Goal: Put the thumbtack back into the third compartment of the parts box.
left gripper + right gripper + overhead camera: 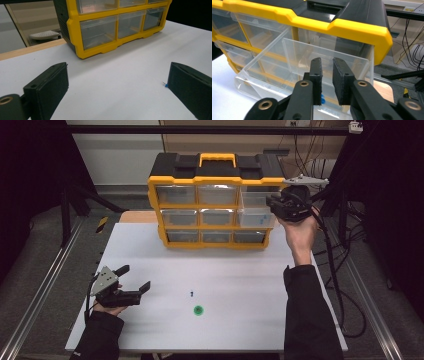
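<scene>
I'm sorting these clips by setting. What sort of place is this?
Probably a lab or workshop test bench: a bare white table carrying a yellow drawer organizer, metal frame rails alongside, and loose cables trailing off the right.

The white surface [240, 270] carries a yellow-and-black drawer organizer [215, 200] at its far edge, plus a green dot [198, 310] and a small dark speck [192, 293] nearer.

Organizer [212, 182]: glossy yellow and matt black plastic. Drawer [294, 65]: clear, smooth plastic. Table [240, 275]: smooth matt white top, wood edge behind. Right gripper [327, 82]: matt black plastic, rough dark pads [339, 77], brass-looking rivets. Left gripper [117, 87]: same.
</scene>
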The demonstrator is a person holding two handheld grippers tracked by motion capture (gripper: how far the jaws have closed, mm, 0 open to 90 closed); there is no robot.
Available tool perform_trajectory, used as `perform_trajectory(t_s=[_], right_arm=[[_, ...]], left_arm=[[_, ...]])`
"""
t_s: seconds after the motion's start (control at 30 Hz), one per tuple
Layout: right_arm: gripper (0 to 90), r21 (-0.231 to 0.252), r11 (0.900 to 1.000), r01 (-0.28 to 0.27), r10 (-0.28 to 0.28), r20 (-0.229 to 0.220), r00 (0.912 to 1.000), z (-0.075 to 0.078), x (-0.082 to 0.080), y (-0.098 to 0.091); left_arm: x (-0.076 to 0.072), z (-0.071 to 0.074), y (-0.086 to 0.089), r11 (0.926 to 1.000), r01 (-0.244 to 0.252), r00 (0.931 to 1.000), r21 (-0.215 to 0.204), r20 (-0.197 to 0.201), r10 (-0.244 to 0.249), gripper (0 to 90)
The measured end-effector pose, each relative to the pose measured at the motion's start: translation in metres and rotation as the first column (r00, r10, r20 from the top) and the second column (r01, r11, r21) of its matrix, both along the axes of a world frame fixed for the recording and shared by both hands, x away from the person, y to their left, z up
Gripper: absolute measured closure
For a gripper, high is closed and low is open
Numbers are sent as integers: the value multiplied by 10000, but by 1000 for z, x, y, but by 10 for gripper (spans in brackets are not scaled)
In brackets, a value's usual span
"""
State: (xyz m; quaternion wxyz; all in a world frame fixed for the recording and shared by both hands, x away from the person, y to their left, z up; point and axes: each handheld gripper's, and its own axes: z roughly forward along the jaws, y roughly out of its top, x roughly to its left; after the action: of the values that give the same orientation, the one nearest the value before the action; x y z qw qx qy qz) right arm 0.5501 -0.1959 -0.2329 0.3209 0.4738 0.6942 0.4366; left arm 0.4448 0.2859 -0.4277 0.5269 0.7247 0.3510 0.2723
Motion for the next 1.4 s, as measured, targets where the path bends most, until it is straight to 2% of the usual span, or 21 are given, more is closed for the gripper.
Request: perform_trajectory(t_s=[0.1,0.2,0.3,0.37,0.5,0.7,0.93,1.4], right_arm=[[667,140,9998,-136,132,275,9995,3,-4,-2],[532,358,9989,-312,286,702,9971,7,-12,-3],[388,485,9976,-495,434,1195,9919,10,-22,-1],[325,456,9965,-702,625,1519,9864,10,-30,1],[175,611,9950,-792,659,1946,9787,8,-43,6],[92,855,9889,-1212,1007,2132,9718,-1,-59,14],[58,875,9841,-1545,1314,2267,9651,-16,-74,25],[19,993,9802,-1711,1507,1861,9709,-54,-86,40]], left_arm=[[0,0,0,10000,-1,10000,3,-6,1,26],[0,0,0,10000,8,10000,5,-8,-8,25],[0,0,-1,10000,15,10000,11,-26,-15,25],[0,0,-1,10000,16,10000,6,-26,-16,26],[0,0,0,10000,19,10000,-40,-18,-19,25],[0,0,0,10000,24,10000,-87,-24,-24,25],[0,0,0,9999,25,10000,-100,-7,-25,24],[0,1,0,9999,3,10000,-123,12,-3,24]])
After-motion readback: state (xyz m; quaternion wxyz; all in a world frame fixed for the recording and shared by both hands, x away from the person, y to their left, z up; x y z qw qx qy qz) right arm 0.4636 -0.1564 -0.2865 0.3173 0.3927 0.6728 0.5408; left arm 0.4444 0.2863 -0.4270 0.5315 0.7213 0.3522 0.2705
